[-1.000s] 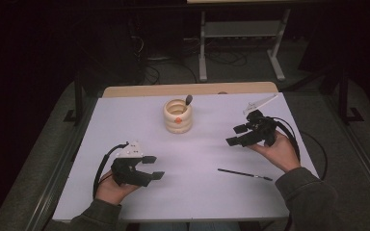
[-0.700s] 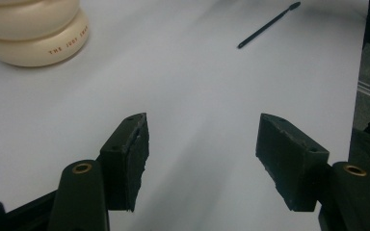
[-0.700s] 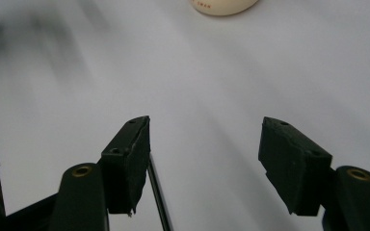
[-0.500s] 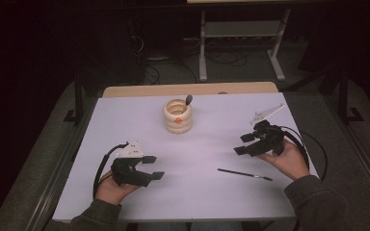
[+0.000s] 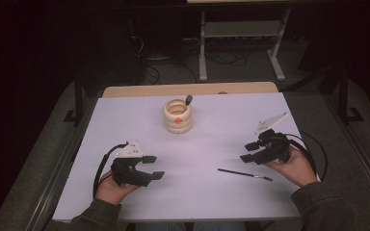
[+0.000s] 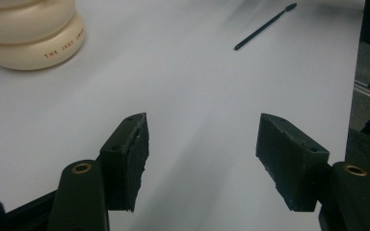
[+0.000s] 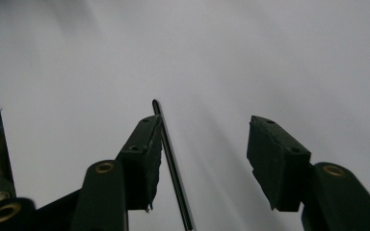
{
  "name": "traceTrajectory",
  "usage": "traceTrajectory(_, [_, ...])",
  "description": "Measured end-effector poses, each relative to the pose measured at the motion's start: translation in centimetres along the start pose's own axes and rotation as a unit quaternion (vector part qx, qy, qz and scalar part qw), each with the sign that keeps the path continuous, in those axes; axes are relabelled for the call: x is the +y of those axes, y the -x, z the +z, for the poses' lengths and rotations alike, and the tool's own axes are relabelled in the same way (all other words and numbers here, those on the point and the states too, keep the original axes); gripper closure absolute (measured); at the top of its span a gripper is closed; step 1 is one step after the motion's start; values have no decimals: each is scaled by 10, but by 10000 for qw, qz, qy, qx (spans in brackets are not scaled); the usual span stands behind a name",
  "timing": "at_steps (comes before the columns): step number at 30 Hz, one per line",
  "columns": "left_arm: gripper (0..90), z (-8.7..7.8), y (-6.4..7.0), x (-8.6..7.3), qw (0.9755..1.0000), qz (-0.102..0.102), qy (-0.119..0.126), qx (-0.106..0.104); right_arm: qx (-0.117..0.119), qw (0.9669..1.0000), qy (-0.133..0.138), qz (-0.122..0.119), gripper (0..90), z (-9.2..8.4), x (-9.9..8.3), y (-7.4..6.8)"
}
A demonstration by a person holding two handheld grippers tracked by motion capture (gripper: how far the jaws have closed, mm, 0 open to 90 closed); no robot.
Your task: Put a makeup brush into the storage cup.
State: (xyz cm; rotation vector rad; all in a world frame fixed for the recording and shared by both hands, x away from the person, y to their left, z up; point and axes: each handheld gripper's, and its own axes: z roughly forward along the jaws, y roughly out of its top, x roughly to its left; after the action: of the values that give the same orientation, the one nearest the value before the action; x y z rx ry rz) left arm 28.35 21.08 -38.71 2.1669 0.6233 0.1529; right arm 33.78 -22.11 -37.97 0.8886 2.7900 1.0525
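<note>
The left claw [image 5: 155,167] rests low over the near-left part of the white desk [image 5: 125,120], well in from the left edge, with a hand [image 5: 111,187] behind it close to the near edge. Its jaws stand wide apart with nothing between them; in the left gripper view [image 6: 202,144] only bare desk lies between the pads, and open surface runs ahead of them.

Toward the middle and farther back stands a cream ribbed holder [image 5: 178,116], with one dark-tipped tool [image 5: 188,100] leaning out of it. It sits well clear of both claws and a little in from the far edge, where a wooden strip [image 5: 144,90] shows.

To the right, a thin black pen [image 5: 244,174] lies flat on the desk, with bare surface all around it. The right claw [image 5: 248,152] hovers just beyond it, near the desk's right edge. Its jaws have just been closing but are still apart, gripping nothing. In the right gripper view [image 7: 204,144] the pen [image 7: 171,159] runs along just beside the left-hand pad, in the gap between the jaws.
</note>
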Motion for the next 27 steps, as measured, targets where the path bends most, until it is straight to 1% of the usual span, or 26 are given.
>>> traceTrajectory(2, [353,1,0,0,10000,9,-11,8,-35,10000,-72,-38,478,1,-4,0])
traceTrajectory(4, [353,0,0,0,10000,2,-14,11,5,9999,-101,-25,496,3,-9,-1])
traceTrajectory(5, [353,0,0,-1,10000,11,-8,12,5,9999,-101,-25,496,3,-9,-1])
traceTrajectory(6, [353,0,-1,-1,10000,15,2,10,-3,9999,-160,-53,512,6,-13,-2])
traceTrajectory(8, [353,0,-1,0,10000,-14,21,4,-23,9998,-186,-86,517,8,-14,-2])
traceTrajectory(9, [352,1,-1,0,10000,-21,19,-4,48,9998,-203,-72,525,10,-16,-2])
traceTrajectory(11, [352,1,-1,0,10000,31,-19,-4,79,9995,-295,-97,542,15,-20,-3])
traceTrajectory(14, [352,1,-1,0,10000,53,-36,5,129,9988,-426,-183,570,20,-23,-4])
traceTrajectory(16, [353,0,-1,0,10000,37,-38,4,115,9988,-417,-211,585,21,-25,-7])
traceTrajectory(17, [352,0,-1,0,10000,18,-22,0,123,9987,-425,-271,593,22,-25,-7])
traceTrajectory(20, [353,0,-1,0,10000,-62,11,-21,139,9984,-466,-296,607,23,-27,-8])
traceTrajectory(22, [353,0,-1,0,10000,-31,-3,-21,164,9982,-490,-302,619,25,-28,-8])
traceTrajectory(27, [353,1,-1,0,10000,6,-28,-9,133,9976,-573,-369,644,28,-32,-7])
